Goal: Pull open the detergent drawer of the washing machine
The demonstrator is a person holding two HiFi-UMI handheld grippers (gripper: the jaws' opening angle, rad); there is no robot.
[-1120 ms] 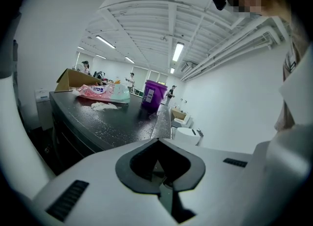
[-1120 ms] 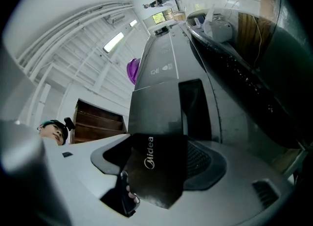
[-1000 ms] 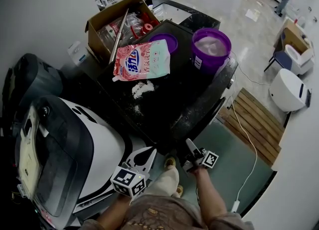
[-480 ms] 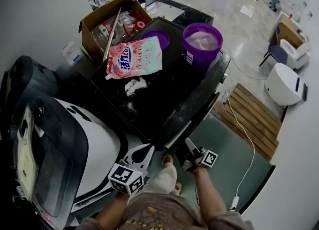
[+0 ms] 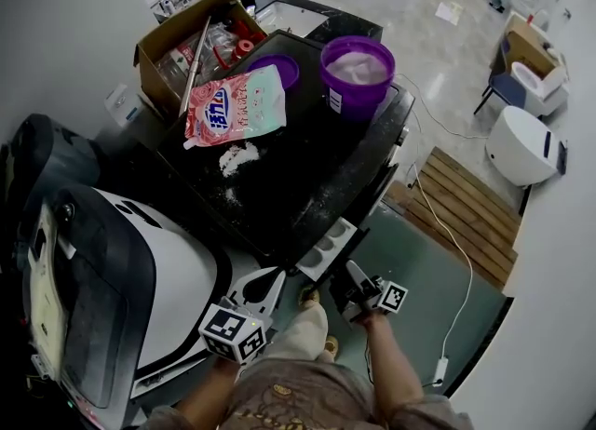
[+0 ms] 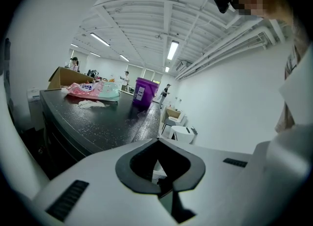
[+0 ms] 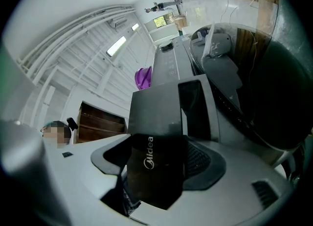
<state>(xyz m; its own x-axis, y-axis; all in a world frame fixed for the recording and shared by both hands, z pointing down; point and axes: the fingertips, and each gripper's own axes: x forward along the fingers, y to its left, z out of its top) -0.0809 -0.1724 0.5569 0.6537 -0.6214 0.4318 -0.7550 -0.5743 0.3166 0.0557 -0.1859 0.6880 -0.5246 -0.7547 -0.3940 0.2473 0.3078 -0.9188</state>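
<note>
A purple bucket [image 5: 357, 70] stands well ahead of the right jaws, with a purple lid [image 5: 276, 70] just left of it. A pink-and-green pouch [image 5: 223, 107] lies flat well ahead of the left jaws, and spilled white powder [image 5: 237, 156] lies on its near side. An open cardboard box [image 5: 177, 47] sits beyond the pouch. A wooden pallet [image 5: 466, 219] lies ahead and right of the right jaws, with a white cable [image 5: 453, 242] between pallet and jaws.

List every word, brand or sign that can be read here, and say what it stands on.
"Midea": on the black drawer front.
Detergent bag: blue logo, too blurred to read.
Purple bucket: white label, too small to read.
</note>
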